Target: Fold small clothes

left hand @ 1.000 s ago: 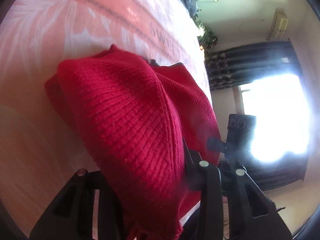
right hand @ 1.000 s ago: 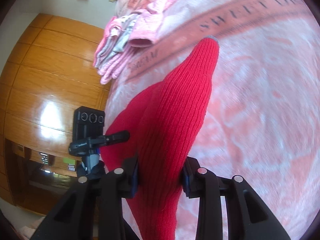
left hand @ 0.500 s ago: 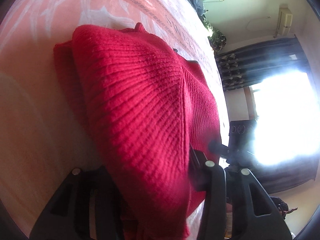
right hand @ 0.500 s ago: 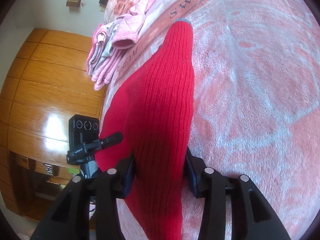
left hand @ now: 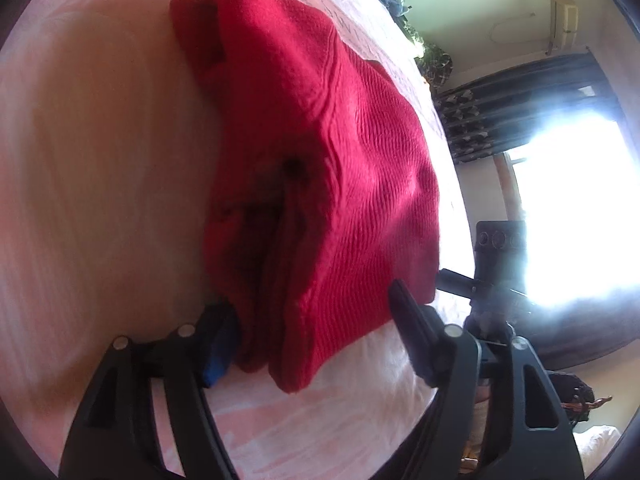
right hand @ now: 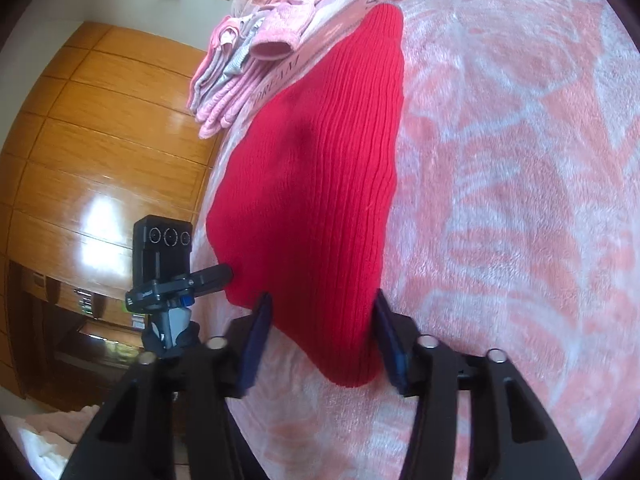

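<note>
A red knit sweater (left hand: 320, 152) lies folded in a thick bundle on the pink patterned blanket (left hand: 100, 160). My left gripper (left hand: 316, 320) is open, its fingers standing either side of the bundle's near end; the left pad touches the cloth. In the right wrist view the same sweater (right hand: 320, 184) stretches away as a long ribbed strip, its narrow tip between the fingers of my right gripper (right hand: 320, 324). That gripper is open too, with the blue pads (right hand: 256, 344) flanking the cloth, which rests on the blanket (right hand: 520, 200).
A pile of pink and grey clothes (right hand: 248, 52) sits on the blanket beyond the sweater's far end. A black camera on a stand (right hand: 164, 264) stands beside the bed, in front of wooden wardrobe panels (right hand: 100, 140). A bright window with dark curtains (left hand: 560, 184) is at the left view's right.
Both grippers have spread their fingers and let the sweater go. It was draped up over the left gripper; now it lies lower and flatter on the blanket.
</note>
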{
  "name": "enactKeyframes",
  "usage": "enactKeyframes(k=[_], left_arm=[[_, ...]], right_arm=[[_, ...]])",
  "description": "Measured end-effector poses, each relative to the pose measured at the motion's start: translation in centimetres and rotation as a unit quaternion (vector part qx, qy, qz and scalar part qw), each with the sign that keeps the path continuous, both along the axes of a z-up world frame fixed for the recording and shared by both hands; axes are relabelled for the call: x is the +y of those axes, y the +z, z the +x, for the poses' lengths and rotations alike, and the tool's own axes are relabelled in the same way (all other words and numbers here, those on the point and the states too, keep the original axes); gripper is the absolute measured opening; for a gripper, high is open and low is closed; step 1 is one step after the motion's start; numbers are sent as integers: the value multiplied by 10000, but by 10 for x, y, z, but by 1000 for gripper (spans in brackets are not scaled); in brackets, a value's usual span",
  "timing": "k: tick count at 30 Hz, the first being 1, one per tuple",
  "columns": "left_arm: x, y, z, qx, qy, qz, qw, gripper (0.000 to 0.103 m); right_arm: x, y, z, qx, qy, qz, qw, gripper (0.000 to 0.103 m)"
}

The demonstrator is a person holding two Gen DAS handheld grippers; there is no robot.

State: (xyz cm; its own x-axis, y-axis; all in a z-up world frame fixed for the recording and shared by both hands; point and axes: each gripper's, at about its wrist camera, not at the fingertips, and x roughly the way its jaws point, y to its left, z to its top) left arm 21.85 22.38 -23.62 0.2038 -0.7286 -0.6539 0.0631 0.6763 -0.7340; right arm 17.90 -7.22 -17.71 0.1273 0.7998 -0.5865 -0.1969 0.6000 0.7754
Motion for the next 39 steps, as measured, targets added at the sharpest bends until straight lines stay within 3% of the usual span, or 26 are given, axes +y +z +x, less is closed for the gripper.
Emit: enactKeyframes(k=[2, 3, 5, 8, 11, 14, 17, 22, 27, 29, 32, 36, 38, 39], left_arm=[[-8, -2, 4, 115, -53, 245, 9996, 27], [-5, -5, 3, 228, -52, 142, 9996, 20], [0, -5, 4, 427, 69, -182, 9989, 19], [3, 7, 3, 400, 119, -364, 9985, 19], [0, 14, 2, 184, 1, -6, 9998, 19], [-13, 3, 3, 147, -95, 471, 9987, 19], [-11, -15, 3, 182, 46, 322, 9993, 22], [-11, -13, -2, -122, 63, 341, 9993, 23], [1, -4, -19, -136, 290, 397, 9987, 33], [-3, 9, -31, -287, 379, 531, 9975, 56], [2, 27, -51, -551, 614, 878, 9927, 72], [11, 44, -78, -556, 974, 1254, 9858, 82], [14, 52, -87, -530, 1116, 1489, 9811, 87], [16, 57, -91, -514, 1220, 1652, 9773, 87]], right_arm=[[0, 1, -1, 55, -21, -16, 10000, 19], [0, 4, -1, 82, -39, 12, 10000, 19], [-4, 15, -4, 30, -46, 102, 9999, 16], [-9, 29, -8, 29, -55, 205, 9998, 16], [-11, 27, -9, 96, -26, 88, 9999, 15], [-7, 14, -13, 156, -3, -297, 9994, 15], [-3, -3, -16, 227, -64, -709, 9972, 17], [-10, -15, -21, 262, -288, -593, 9975, 17], [-5, 0, -27, 88, -397, -942, 9947, 25], [1, 11, -30, -90, -467, -1241, 9911, 42], [5, 31, -44, -373, -530, -1616, 9847, 47], [12, 53, -67, -662, -587, -2212, 9712, 63], [17, 62, -78, -789, -625, -2551, 9617, 80], [20, 66, -86, -877, -639, -2680, 9573, 80]])
